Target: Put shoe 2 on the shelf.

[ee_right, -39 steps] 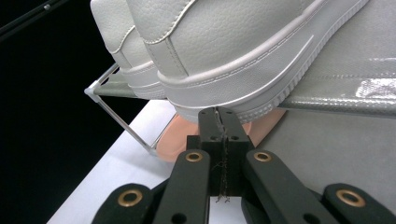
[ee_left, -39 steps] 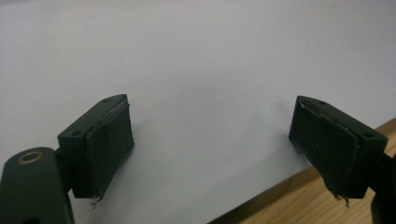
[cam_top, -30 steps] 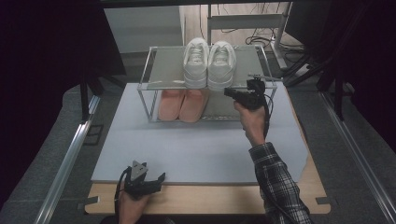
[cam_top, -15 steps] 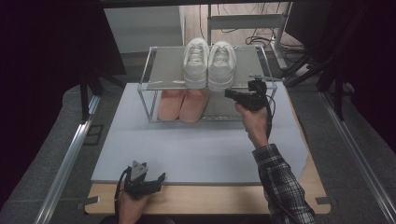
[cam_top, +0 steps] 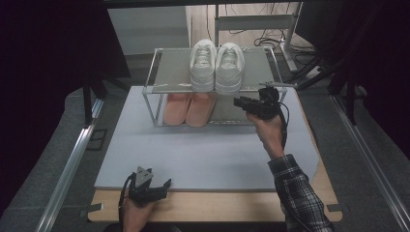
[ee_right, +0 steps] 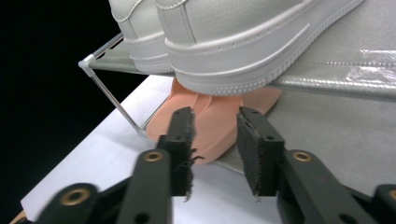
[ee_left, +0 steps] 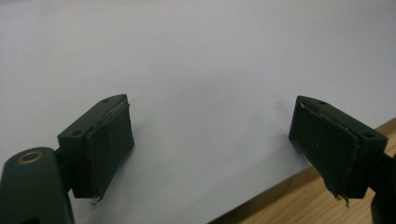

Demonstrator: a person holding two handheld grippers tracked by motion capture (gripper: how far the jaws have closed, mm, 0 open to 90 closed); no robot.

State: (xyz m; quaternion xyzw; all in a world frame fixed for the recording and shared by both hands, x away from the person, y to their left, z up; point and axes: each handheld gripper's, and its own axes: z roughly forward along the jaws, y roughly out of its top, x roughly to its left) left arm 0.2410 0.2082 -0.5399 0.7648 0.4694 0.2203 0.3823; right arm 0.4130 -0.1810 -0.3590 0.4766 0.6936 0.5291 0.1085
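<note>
The pink slippers (ee_right: 210,126) are found on the lower shelf of the rack (cam_top: 159,87), beneath the white sneakers (cam_top: 215,65). The right tongs (ee_right: 215,140) are held apart before them, empty. The left tongs (ee_left: 210,144) rest apart on the tabletop (cam_top: 193,154). The slippers are judged light, soft and pliable; the heel edge is advised as the hold.

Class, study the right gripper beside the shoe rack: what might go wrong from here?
1. The right gripper points at the pink slippers under the upper shelf; lifting early may knock that shelf.
2. The white shoes overhang the shelf's front edge, so a bump might tip them off.
3. The jaws are only partly open and may pinch just one slipper's edge.
</note>
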